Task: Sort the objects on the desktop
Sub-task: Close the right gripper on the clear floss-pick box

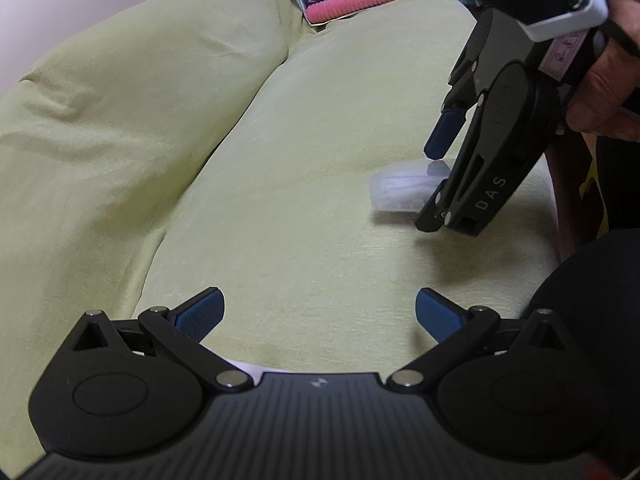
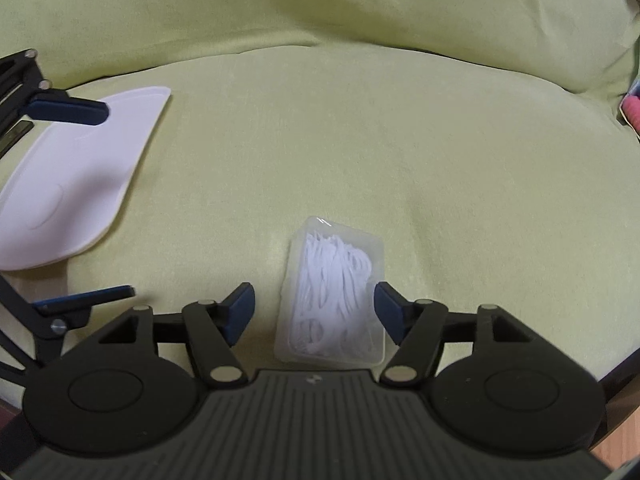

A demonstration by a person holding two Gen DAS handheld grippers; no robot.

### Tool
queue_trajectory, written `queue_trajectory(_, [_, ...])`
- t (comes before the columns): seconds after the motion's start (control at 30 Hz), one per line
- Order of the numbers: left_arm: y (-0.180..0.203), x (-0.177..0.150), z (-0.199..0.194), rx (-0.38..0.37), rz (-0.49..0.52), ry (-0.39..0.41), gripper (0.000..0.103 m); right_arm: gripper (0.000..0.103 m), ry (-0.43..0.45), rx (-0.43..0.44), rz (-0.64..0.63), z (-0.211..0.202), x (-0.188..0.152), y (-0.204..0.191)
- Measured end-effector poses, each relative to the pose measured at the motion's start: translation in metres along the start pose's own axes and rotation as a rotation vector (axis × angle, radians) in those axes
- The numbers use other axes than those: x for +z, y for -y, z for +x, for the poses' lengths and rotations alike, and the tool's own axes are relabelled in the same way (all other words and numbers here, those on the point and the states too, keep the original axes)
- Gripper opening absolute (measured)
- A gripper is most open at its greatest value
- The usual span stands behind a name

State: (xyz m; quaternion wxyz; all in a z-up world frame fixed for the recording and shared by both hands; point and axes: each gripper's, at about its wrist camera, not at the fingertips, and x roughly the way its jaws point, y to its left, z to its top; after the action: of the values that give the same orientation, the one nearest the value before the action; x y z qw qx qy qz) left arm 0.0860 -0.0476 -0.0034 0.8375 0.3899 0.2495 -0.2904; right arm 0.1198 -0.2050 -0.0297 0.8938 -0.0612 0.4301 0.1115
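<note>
Clear box of white floss picks lies on cushion.

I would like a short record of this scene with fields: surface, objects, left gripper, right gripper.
surface: green cushion
objects: clear plastic box of white pieces, lying flat; white flat tray to its left in the right wrist view
left gripper: open, nothing between its fingers, over the tray
right gripper: open, fingers on either side of the box; the right pad is at the box's edge, the left pad apart from it
</note>
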Motion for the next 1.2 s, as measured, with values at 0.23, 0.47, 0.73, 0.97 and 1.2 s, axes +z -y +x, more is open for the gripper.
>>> queue_trajectory(0.23, [-0.001,0.003,0.001,0.001,0.001,0.001,0.103,0.057,-0.04,-0.024,-0.025,0.019,0.0,0.005])
queue_trajectory(0.47, [-0.001,0.005,0.002,0.001,0.009,0.008,0.103,0.057,-0.047,0.091,0.215,0.019,-0.002,0.043])
queue_trajectory(0.73, [0.002,0.013,0.004,-0.009,0.026,0.018,0.103,0.057,-0.066,0.216,0.473,0.018,-0.015,0.088])
queue_trajectory(0.97, [0.002,0.02,0.008,-0.014,0.045,0.025,0.103,0.058,-0.062,0.161,0.467,0.014,-0.021,0.098])
queue_trajectory(1.2, [0.008,0.034,0.014,-0.027,0.071,0.045,0.103,0.058,-0.055,0.104,0.454,0.008,-0.033,0.112])
